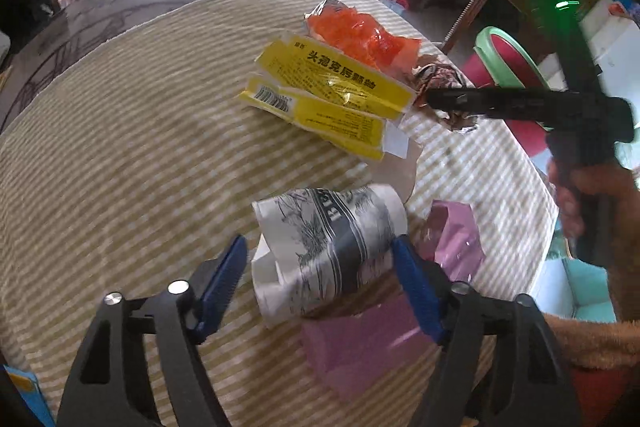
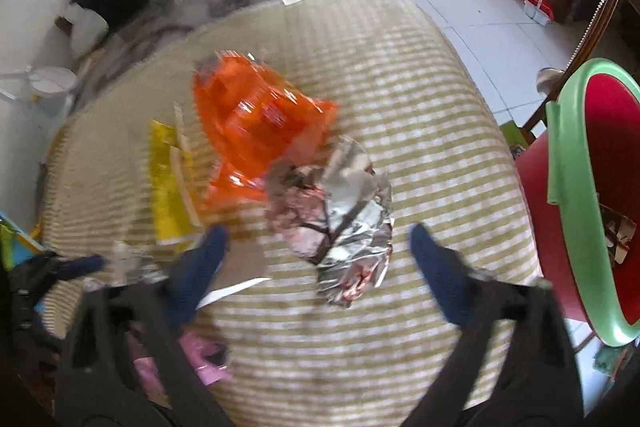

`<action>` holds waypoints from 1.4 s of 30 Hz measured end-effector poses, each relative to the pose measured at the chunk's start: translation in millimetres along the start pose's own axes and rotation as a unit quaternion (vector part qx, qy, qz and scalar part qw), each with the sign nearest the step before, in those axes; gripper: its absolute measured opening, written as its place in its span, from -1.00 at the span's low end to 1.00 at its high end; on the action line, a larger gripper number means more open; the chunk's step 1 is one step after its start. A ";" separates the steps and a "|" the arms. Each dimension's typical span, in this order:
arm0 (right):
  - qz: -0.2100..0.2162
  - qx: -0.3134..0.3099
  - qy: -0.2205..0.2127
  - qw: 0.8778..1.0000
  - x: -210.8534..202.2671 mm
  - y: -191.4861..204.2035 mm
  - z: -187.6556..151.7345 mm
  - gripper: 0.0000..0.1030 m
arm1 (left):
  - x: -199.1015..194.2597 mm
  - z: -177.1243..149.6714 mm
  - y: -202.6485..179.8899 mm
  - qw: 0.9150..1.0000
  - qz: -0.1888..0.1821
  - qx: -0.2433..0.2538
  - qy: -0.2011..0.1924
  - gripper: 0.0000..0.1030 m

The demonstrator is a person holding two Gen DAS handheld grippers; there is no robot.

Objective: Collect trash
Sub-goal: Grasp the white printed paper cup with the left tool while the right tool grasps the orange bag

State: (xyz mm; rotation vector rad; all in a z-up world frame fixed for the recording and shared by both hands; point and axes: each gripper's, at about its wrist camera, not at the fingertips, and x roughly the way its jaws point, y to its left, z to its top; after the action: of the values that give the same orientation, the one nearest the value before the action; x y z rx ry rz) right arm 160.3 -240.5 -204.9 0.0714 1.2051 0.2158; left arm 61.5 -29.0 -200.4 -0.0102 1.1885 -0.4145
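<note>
Paper, thin and already crushed, is what the left gripper (image 1: pixel 318 259) straddles: a crumpled white paper cup with a black ink-style print (image 1: pixel 326 247) lying on its side on the table under a green-and-cream striped cloth (image 1: pixel 120 147). The blue fingers stand apart, one on each side of the cup; the right-hand one looks to be touching or just beside the cup wall, the left-hand one is clear of it. The cup should weigh next to nothing and give way under pressure, so closing across its flattened middle, where the printed band runs, seems the surest hold; the open rim would simply fold further.

Just beside the cup lies a translucent pink plastic bag (image 1: pixel 360 339), soft and probably slippery, and easy to pinch along with the cup by accident.

The right gripper (image 2: pixel 316 259) is also spread wide, hovering over a crumpled ball of silver foil wrapper (image 2: pixel 340 219), which lies between its fingers but is not yet gripped. Foil is light and springy, holds its crushed shape, and may slide on smooth pads, so a bite across the thickest bunch looks best. That view is motion-blurred, so fine contact cannot be told.

Further back lie a flattened yellow medicine carton with black lettering (image 1: pixel 332 87) and a crinkled orange plastic wrapper (image 1: pixel 360 35), touching each other. A red bin with a pale green rim (image 2: pixel 580 187) stands beside the table edge on the right, the likely place for the trash.
</note>
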 end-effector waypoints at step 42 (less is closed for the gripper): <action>-0.011 -0.082 -0.045 0.996 -8.4 43.1 71.7 0.91 | -41.1 3.3 38.0 0.993 0.045 -0.081 -0.079 -0.03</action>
State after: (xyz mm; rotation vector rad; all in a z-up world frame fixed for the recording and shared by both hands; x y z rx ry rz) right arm 218.8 -195.7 -164.2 -0.0746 1.0948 0.2894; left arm 63.6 18.6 -170.7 -0.1271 1.0590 -0.2317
